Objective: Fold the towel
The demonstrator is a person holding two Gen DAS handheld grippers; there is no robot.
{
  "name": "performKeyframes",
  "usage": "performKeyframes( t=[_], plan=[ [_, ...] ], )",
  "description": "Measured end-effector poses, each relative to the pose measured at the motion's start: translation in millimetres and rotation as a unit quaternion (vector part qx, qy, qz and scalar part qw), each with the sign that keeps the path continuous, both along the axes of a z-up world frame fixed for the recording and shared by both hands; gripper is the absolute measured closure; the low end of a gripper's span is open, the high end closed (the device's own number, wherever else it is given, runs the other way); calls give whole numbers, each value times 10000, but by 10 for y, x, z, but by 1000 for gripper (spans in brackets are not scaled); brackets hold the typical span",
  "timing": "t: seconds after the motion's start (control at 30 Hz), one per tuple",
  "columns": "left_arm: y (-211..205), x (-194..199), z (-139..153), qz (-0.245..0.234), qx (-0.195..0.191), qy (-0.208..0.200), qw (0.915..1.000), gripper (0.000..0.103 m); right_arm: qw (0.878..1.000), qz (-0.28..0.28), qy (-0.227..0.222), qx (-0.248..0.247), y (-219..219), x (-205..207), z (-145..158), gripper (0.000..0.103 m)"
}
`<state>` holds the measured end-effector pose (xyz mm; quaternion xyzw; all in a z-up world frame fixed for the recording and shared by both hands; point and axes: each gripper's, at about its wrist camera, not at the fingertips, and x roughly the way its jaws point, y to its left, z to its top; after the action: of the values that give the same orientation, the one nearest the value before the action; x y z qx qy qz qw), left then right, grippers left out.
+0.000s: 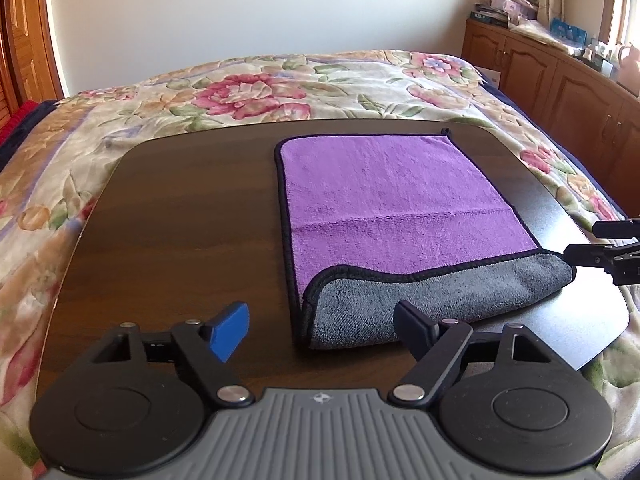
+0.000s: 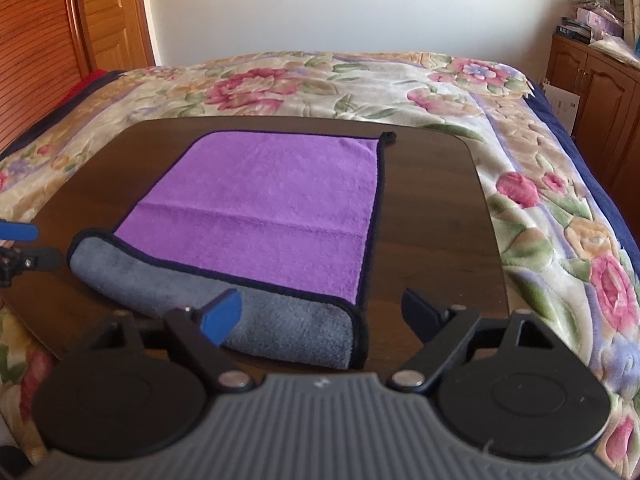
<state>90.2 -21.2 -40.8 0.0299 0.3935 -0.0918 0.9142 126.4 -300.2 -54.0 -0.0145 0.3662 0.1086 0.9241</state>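
I see a dark wooden board lying on a bed's floral blanket; on the board, right of its middle, lies the purple towel, near edge rolled over showing grey underside.

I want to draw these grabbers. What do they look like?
Both look alike. The left gripper and the right gripper each have black linkage arms with silver rivets, two round black discs and a ribbed grey body. One finger pad is blue, the other black.
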Motion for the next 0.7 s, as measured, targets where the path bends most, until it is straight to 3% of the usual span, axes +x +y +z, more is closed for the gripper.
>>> performKeyframes(
  t=[0.27, 0.43, 0.7],
  plan=[
    [-8, 138, -71, -41, -117, 82, 9999, 30, 9999, -40, 114, 23, -63, 91, -47, 17],
    [-16, 217, -127, -101, -87, 148, 9998, 41, 9998, -39, 201, 58, -110, 146, -80, 18],
    [-12, 330, -157, -134, -102, 184, 9997, 41, 9988, -76, 462, 142, -192, 249, -192, 22]
  ],
)
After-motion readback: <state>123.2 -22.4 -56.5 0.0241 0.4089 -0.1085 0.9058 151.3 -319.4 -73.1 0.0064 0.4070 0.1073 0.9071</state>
